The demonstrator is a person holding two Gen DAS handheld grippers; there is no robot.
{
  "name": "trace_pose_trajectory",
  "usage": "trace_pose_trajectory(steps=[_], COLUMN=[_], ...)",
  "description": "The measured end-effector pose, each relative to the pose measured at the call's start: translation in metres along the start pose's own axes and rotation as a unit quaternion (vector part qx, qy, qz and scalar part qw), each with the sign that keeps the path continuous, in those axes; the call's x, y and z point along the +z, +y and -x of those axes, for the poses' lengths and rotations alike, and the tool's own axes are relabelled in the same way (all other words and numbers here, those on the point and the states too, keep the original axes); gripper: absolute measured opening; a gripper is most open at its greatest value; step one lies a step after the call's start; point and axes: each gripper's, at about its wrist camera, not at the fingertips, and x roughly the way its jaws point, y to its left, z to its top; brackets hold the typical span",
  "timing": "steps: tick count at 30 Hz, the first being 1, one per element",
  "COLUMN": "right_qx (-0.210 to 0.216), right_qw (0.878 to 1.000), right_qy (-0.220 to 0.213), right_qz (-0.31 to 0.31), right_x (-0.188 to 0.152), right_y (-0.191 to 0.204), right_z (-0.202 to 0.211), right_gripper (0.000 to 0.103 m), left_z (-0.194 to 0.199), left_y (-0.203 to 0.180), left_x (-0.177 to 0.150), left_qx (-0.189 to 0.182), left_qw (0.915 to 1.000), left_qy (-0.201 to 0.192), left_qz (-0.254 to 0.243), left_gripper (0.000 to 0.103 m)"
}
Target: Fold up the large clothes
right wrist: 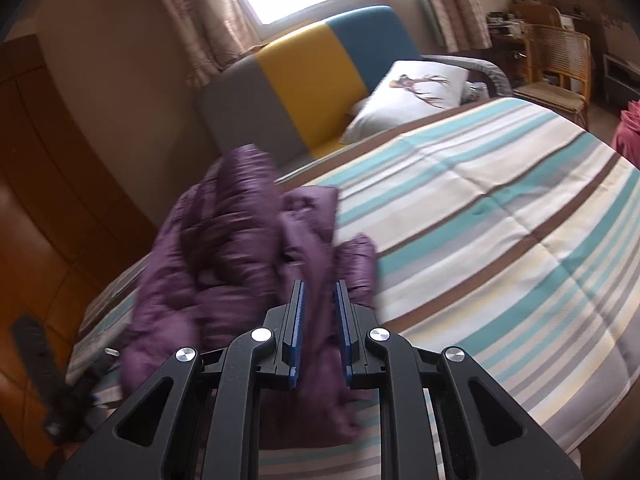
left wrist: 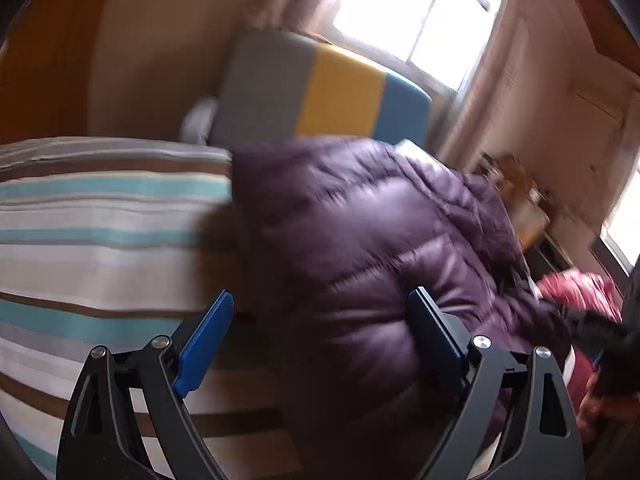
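A purple puffer jacket (left wrist: 360,248) lies bunched on the striped bedspread (left wrist: 100,216). In the left wrist view my left gripper (left wrist: 320,292) stands wide open just in front of the jacket, and its blue pads (left wrist: 204,344) touch nothing. In the right wrist view the jacket (right wrist: 224,248) hangs crumpled in a lifted heap over the bed's left side. My right gripper (right wrist: 320,284) is nearly shut, with a fold of the purple fabric pinched between its fingers. The picture is blurred by motion.
A grey, yellow and blue headboard (right wrist: 304,84) stands at the bed's far end with a white deer-print pillow (right wrist: 412,92) beside it. A wicker chair (right wrist: 560,68) and a pink garment (right wrist: 628,132) are at the right, and a wooden wardrobe (right wrist: 48,184) is at the left.
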Motion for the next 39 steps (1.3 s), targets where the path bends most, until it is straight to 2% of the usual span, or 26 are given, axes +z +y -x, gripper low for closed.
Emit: trace_pose_trajectory(steps=[3,6,11,13,16,19,21,25,30,31,32,34,37,39], right_qx=[0.013,0.023,0.045,0.026,-0.021,-0.019,-0.021,-0.023,-0.011,0.000,0.005,-0.002,-0.018,-0.038], right_qw=[1.000,0.999,0.996,0.994,0.990,0.993,0.993,0.995,0.995,0.997,0.998,0.997,0.995,0.994], right_qy=[-0.008,-0.012,0.022,0.034,0.045,0.056,0.053,0.039,0.051,0.037,0.019,-0.019,-0.042,-0.030], right_qz=[0.011,0.030,0.074,0.103,0.129,0.101,0.100,0.093,0.084,0.071,0.065,0.069,0.086,0.099], right_x=[0.000,0.001,-0.005,-0.008,-0.011,-0.015,-0.022,-0.037,-0.017,-0.008,0.000,0.020,0.055,0.071], right_y=[0.013,0.029,0.061,0.071,0.064,0.040,0.032,0.022,0.029,0.031,0.034,0.045,0.071,0.084], right_z=[0.007,0.010,-0.011,-0.025,-0.049,-0.064,-0.070,-0.080,-0.061,-0.049,-0.038,-0.021,-0.022,-0.042], right_gripper=[0.015,0.015,0.015,0.015,0.015,0.015,0.013,0.013,0.014,0.023,0.040,0.055,0.055,0.049], left_z=[-0.006,-0.003,0.002,0.001,0.002,0.001,-0.004,-0.015,-0.006,-0.002,0.001,0.006,0.002,-0.005], left_y=[-0.017,-0.026,-0.029,-0.031,-0.032,-0.038,-0.044,-0.047,-0.041,-0.040,-0.041,-0.044,-0.046,-0.046], left_x=[-0.010,-0.015,-0.014,-0.008,-0.006,-0.005,-0.007,-0.013,0.001,0.008,0.015,0.038,0.066,0.080], left_qx=[0.001,0.014,0.016,0.019,0.020,0.011,0.015,0.027,0.018,0.017,0.023,0.043,0.066,0.083], left_qw=[0.9992,0.9979,0.9977,0.9974,0.9968,0.9957,0.9936,0.9920,0.9952,0.9959,0.9961,0.9961,0.9959,0.9952], left_qy=[0.013,0.007,0.005,0.004,0.005,0.012,0.012,0.018,0.039,0.036,0.029,0.006,-0.015,-0.019], left_qz=[-0.038,-0.063,-0.065,-0.070,-0.077,-0.091,-0.112,-0.122,-0.088,-0.081,-0.080,-0.077,-0.060,-0.048], left_gripper=[0.088,0.088,0.088,0.088,0.088,0.089,0.089,0.089,0.089,0.089,0.090,0.092,0.094,0.094])
